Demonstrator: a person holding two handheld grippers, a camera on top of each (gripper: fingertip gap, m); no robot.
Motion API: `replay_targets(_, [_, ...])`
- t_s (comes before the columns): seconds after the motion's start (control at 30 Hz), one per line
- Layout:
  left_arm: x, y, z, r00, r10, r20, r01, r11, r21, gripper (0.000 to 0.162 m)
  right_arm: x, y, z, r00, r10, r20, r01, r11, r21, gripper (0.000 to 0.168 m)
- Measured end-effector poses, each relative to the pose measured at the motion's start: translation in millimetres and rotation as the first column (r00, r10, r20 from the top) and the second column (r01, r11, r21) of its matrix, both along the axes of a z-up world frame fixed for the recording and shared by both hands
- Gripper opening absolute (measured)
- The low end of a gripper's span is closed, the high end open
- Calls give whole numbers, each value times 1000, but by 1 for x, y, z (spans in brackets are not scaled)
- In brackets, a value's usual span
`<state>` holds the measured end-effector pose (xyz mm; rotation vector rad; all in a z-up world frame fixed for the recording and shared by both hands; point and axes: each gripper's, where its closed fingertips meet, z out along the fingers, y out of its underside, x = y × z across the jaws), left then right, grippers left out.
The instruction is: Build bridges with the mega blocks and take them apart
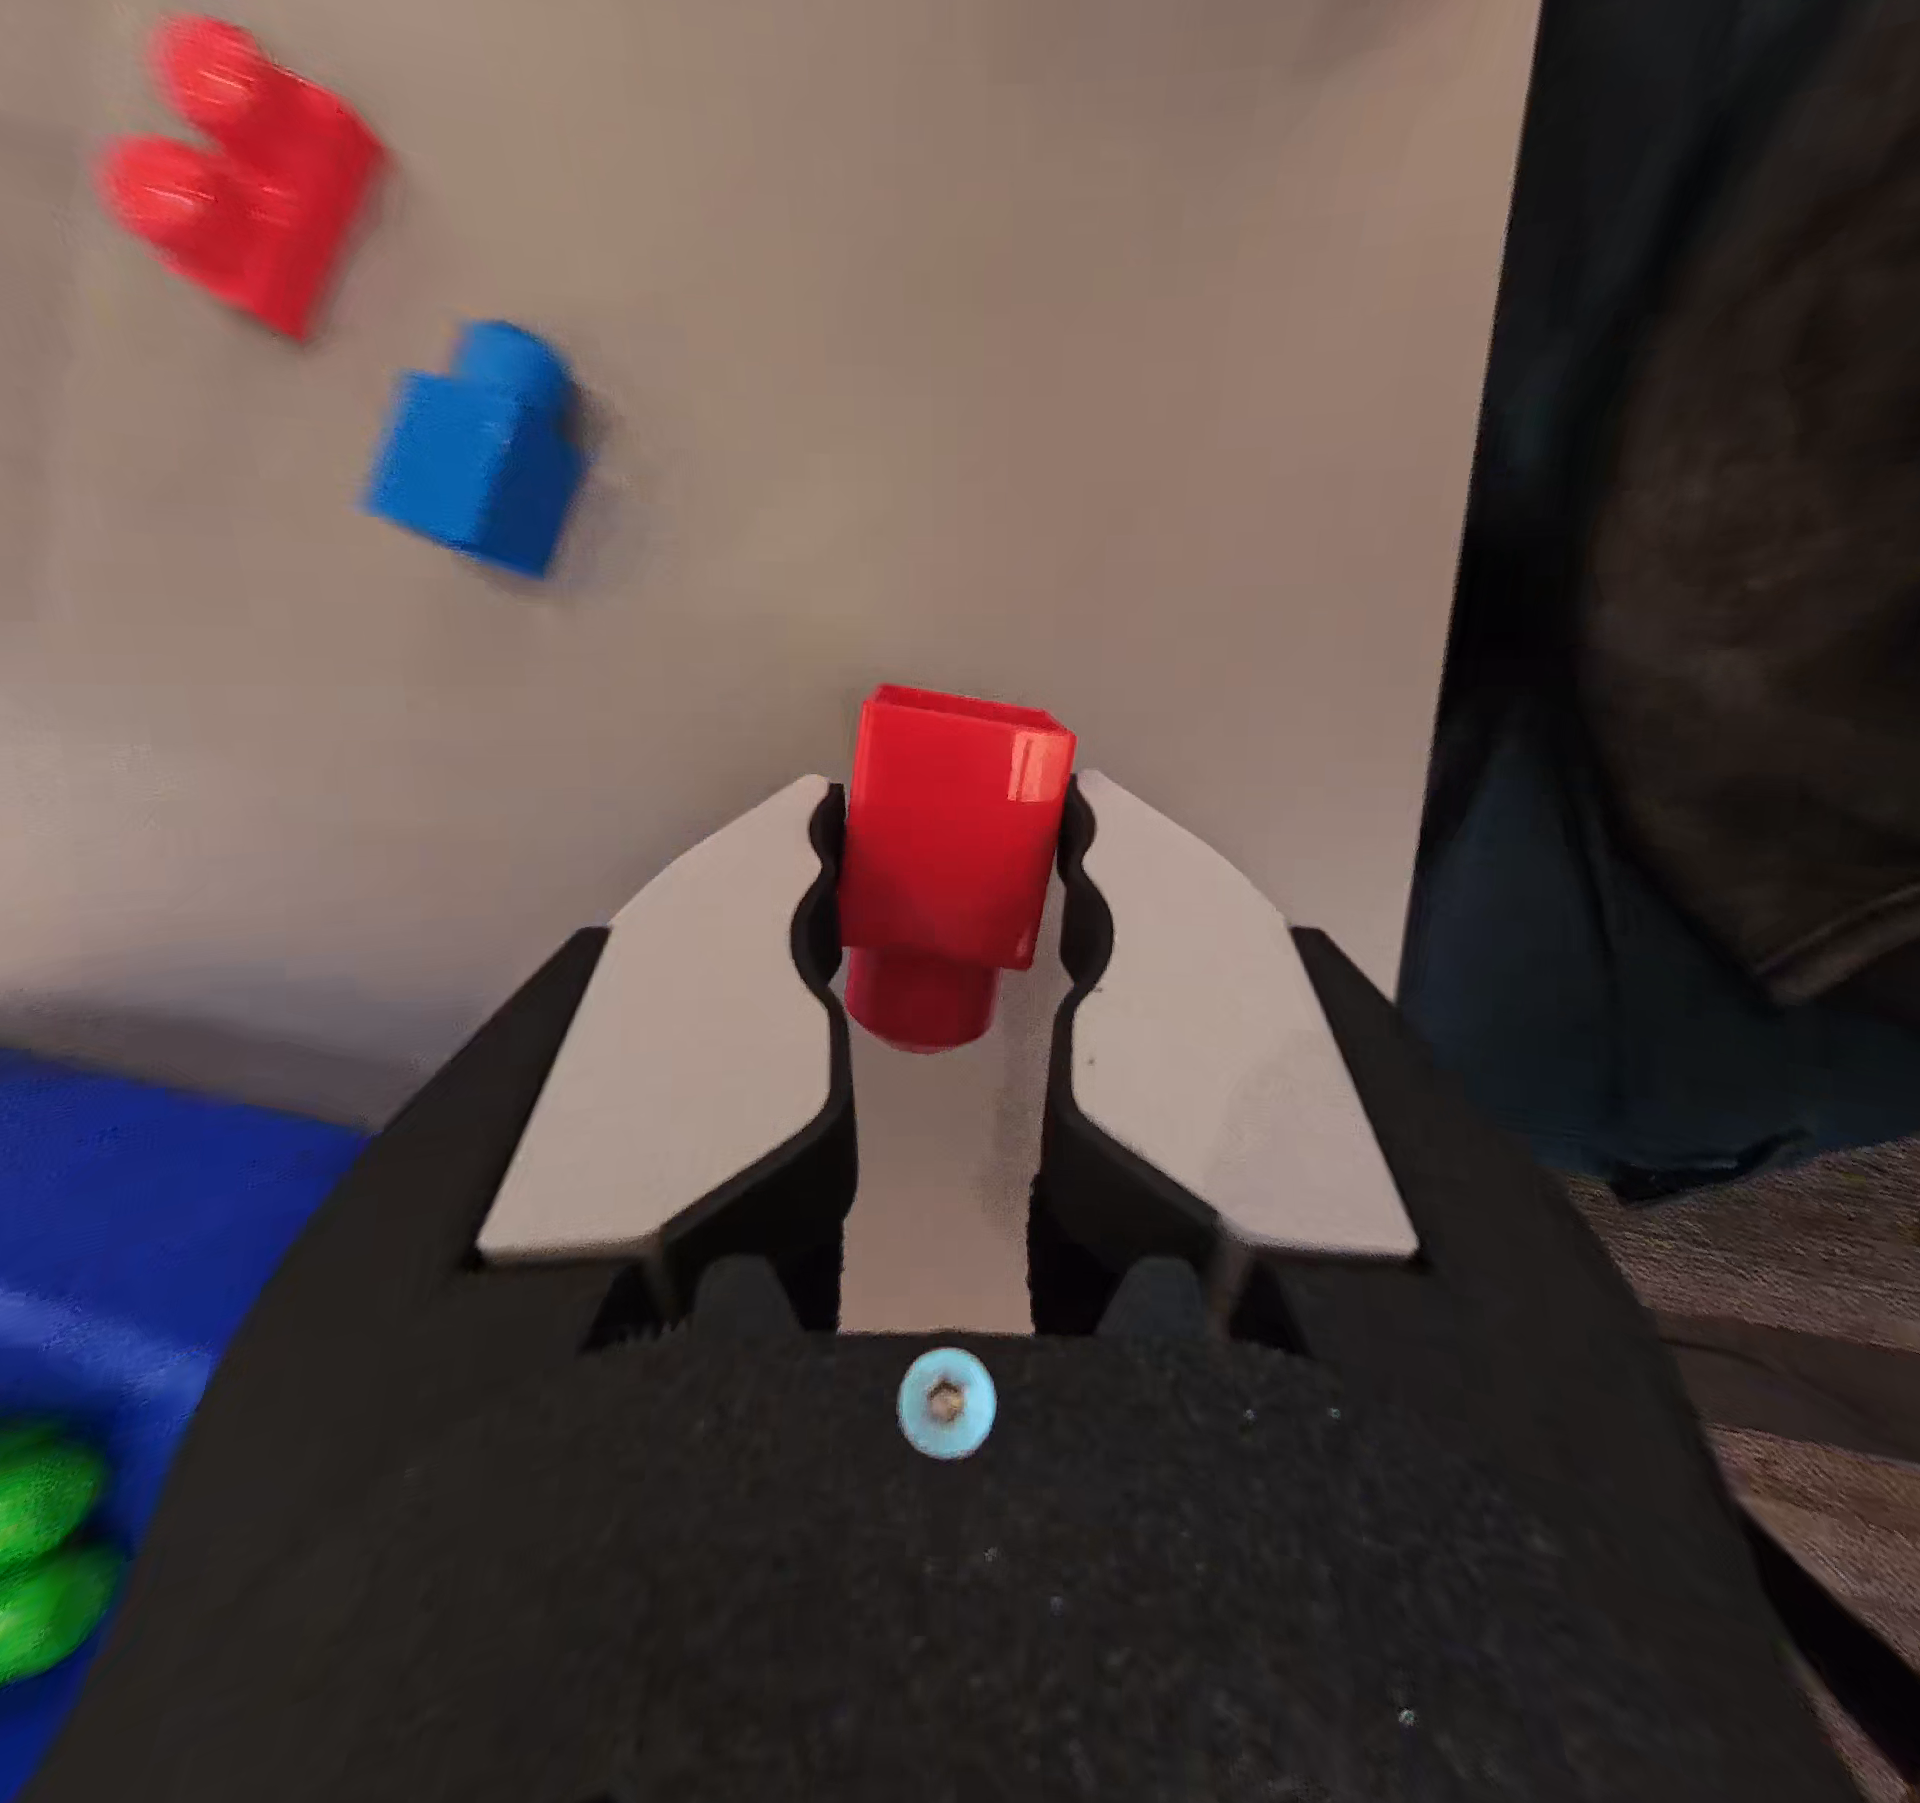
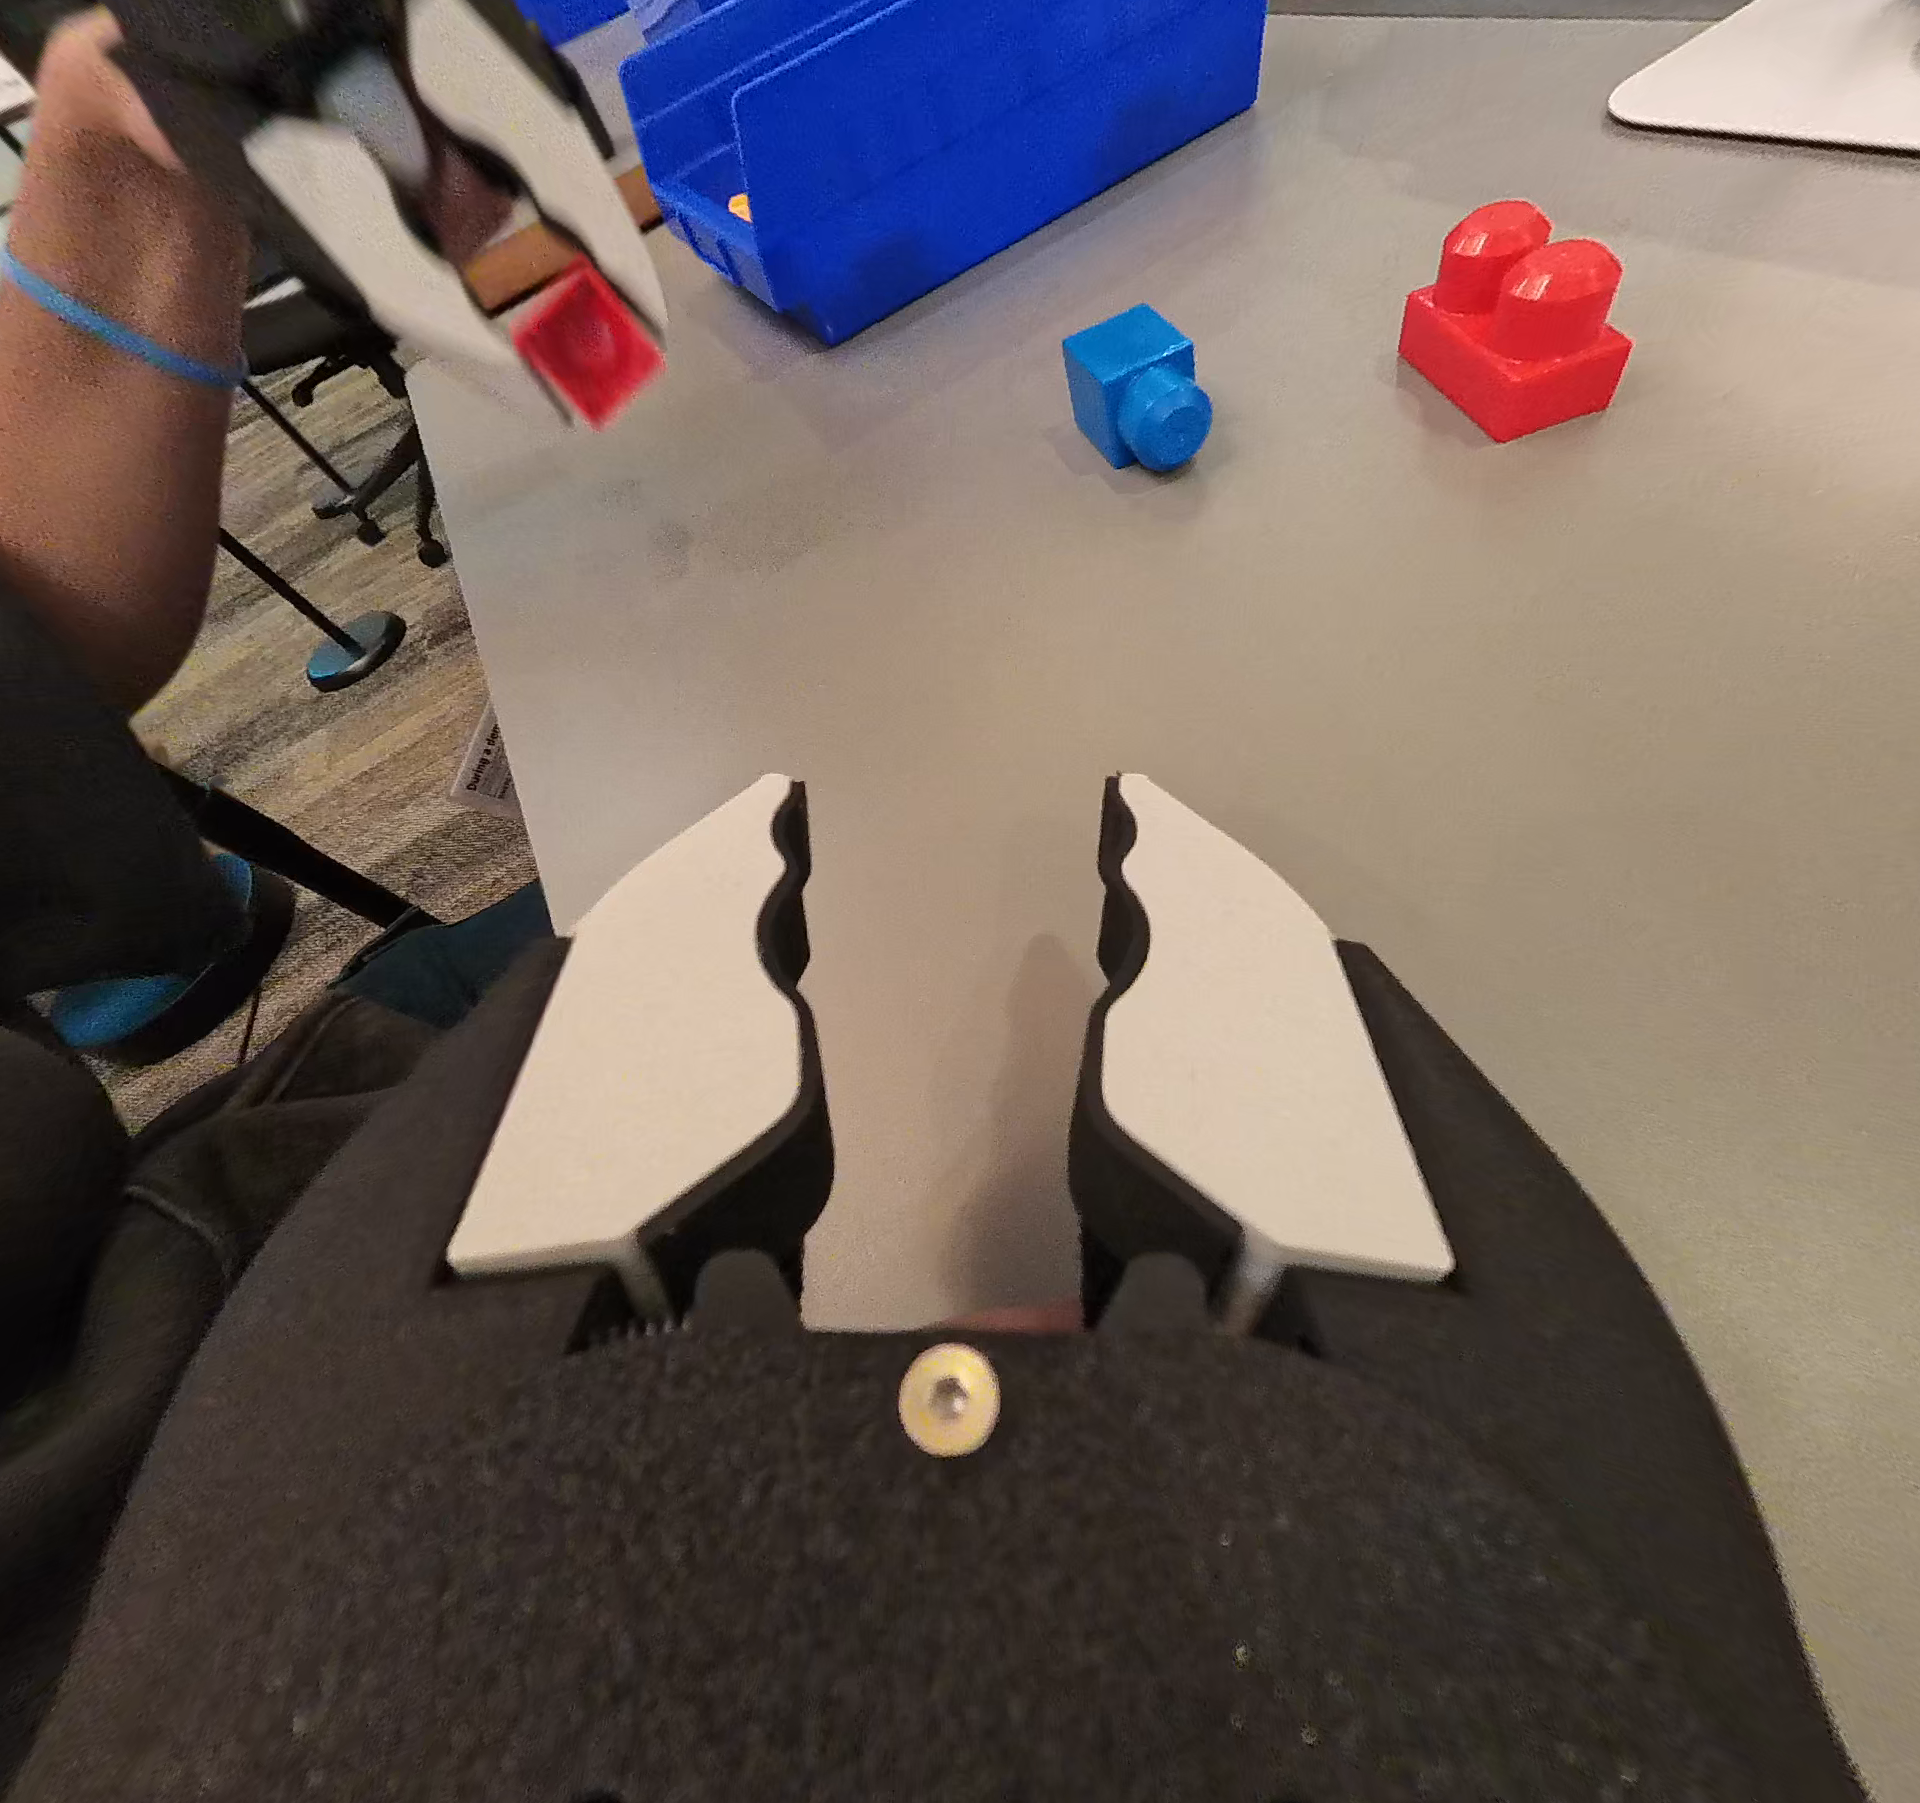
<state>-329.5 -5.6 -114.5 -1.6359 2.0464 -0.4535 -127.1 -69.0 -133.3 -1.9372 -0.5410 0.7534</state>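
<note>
we see a plain grey surface (image 2: 1247, 714), matte and evenly lit, with soft shadows. beyond its left edge lies a floor (image 2: 312, 777) of grey-brown, wood-patterned covering. on that floor stand the wheeled feet of a black office chair (image 2: 384, 496) and a thin black pole on a round dark base (image 2: 353, 657). a printed sheet of paper (image 2: 488, 756) lies on the floor by the surface's edge. at the far right a flat white stand base (image 2: 1787, 80) rests on the surface.
</note>
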Motion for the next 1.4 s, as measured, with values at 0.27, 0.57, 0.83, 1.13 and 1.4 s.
replay_targets(0.27, [23,26,-55,967,159,-201,-150,987,61,39,3,1,2,1000,-10,-27,10,1000,-2,53])
replay_targets(0.57, [60,85,-61,928,255,-271,-255,966,37,39,4,1,3,999,-11,-45,11,1000,-3,53])
replay_targets(0.83, [68,85,-75,901,351,-253,-374,926,-46,55,4,-2,4,998,-5,-56,4,1000,-6,52])
replay_targets(1.13, [34,62,-29,808,589,20,-588,808,-40,75,4,-5,5,999,-6,-41,6,1000,16,55])
replay_targets(1.4, [25,-2,-34,578,759,300,-718,648,-254,68,0,-5,0,1000,2,15,-2,1000,11,57])
